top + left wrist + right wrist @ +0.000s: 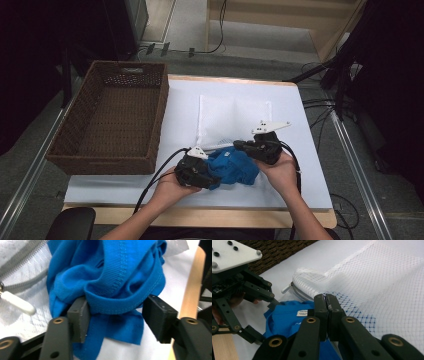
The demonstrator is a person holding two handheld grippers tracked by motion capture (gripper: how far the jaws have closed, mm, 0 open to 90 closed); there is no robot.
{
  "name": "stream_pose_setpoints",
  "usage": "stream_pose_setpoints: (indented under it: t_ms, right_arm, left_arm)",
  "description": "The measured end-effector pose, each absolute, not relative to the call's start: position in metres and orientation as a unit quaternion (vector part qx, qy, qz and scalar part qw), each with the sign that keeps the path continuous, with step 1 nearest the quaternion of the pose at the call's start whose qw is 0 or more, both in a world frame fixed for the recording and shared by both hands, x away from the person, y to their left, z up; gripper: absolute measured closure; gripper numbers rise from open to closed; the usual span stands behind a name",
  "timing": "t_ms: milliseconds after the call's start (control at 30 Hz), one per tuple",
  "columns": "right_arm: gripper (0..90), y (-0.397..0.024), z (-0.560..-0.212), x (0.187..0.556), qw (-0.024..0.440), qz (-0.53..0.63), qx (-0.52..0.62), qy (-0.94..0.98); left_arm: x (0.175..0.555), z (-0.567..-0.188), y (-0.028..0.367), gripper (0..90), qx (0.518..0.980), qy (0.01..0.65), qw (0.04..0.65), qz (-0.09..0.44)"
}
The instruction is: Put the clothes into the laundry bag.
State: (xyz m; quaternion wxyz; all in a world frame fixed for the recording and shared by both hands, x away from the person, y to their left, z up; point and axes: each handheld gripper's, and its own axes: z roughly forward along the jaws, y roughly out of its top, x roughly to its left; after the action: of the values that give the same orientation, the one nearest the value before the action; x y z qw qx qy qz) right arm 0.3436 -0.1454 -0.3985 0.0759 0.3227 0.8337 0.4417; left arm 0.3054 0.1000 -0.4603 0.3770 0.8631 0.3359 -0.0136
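A crumpled blue garment [232,167] lies on the white table at the mouth of a white mesh bag [232,117]. My left gripper [212,177] is at the garment's left side. In the left gripper view its jaws stand open around the garment's [120,272] ribbed collar, the left pad touching the fabric and the right pad at its edge, nothing squeezed. My right gripper [239,146] is shut on the bag's open edge [327,302] and holds it up over the garment [287,317]. The bag's zipper pull [17,303] lies to the left.
A brown wicker basket [100,162] stands on the table's left side, nothing in it. The table's wooden front edge [215,215] runs close behind both hands. Cables and dark stands crowd the floor at the right.
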Motion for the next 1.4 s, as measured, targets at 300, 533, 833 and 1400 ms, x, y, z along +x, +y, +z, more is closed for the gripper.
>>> stream_pose_setpoints:
  t_ms: [300,533,833,1400]
  right_arm:
    - [90.0,-0.145,-0.399,0.343,0.074,0.441,0.322,0.835]
    - [90.0,-0.144,-0.397,0.342,0.072,0.442,0.322,0.834]
    - [90.0,-0.143,-0.394,0.34,0.076,0.45,0.318,0.831]
    - [90.0,-0.145,-0.391,0.338,0.074,0.458,0.319,0.827]
  left_arm:
    - [0.313,-0.464,0.1,79.5,0.846,0.366,0.385,-0.047]
    - [0.314,-0.448,0.096,82.0,0.839,0.364,0.403,-0.036]
    - [0.323,-0.425,0.081,82.0,0.84,0.355,0.41,-0.005]
    - [0.339,-0.429,0.063,81.8,0.843,0.358,0.401,0.019]
